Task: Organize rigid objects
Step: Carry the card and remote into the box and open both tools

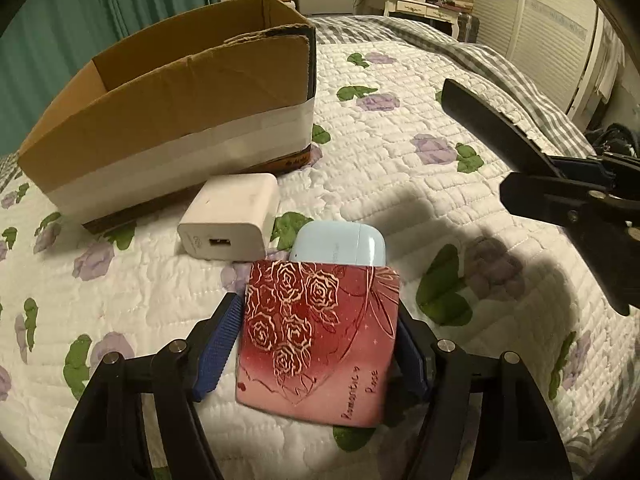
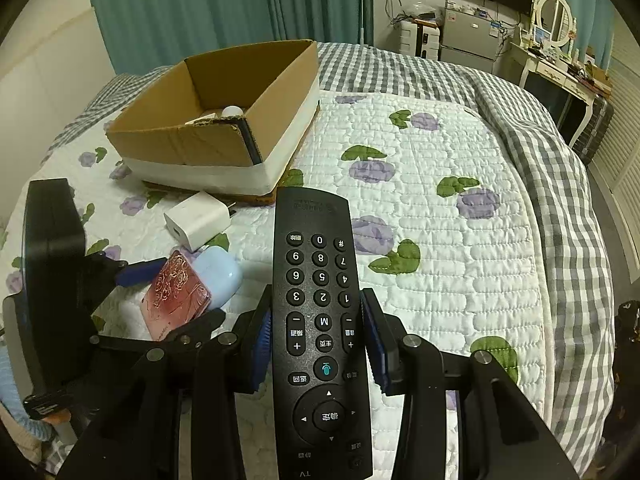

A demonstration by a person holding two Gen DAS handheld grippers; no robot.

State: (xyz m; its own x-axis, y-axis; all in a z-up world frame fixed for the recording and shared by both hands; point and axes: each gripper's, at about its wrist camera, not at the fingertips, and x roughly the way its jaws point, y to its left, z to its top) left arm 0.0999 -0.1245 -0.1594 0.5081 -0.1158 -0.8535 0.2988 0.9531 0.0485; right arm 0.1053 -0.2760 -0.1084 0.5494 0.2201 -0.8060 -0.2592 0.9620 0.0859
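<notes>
My left gripper [image 1: 316, 344] straddles a red square tin [image 1: 320, 340] with a rose pattern. The tin lies on the quilt, and the blue pads stand close beside its two sides with a thin gap. A pale blue earbud case [image 1: 340, 246] touches the tin's far edge. A white charger [image 1: 232, 216] lies just beyond, in front of the open cardboard box [image 1: 180, 120]. My right gripper [image 2: 316, 344] is shut on a black remote control [image 2: 320, 320], held above the bed. The right wrist view also shows the left gripper [image 2: 176, 296], the tin [image 2: 176, 292], the case [image 2: 220, 272], the charger [image 2: 196, 220] and the box [image 2: 200, 144].
White round items [image 2: 232, 111] lie inside the box. The flowered quilt [image 2: 440, 208] stretches to the right, and a grey checked blanket [image 2: 560, 200] covers the bed's far and right edges. A teal curtain [image 2: 200, 8] hangs behind. A dresser [image 2: 556, 64] and a small fridge [image 2: 468, 36] stand beyond the bed.
</notes>
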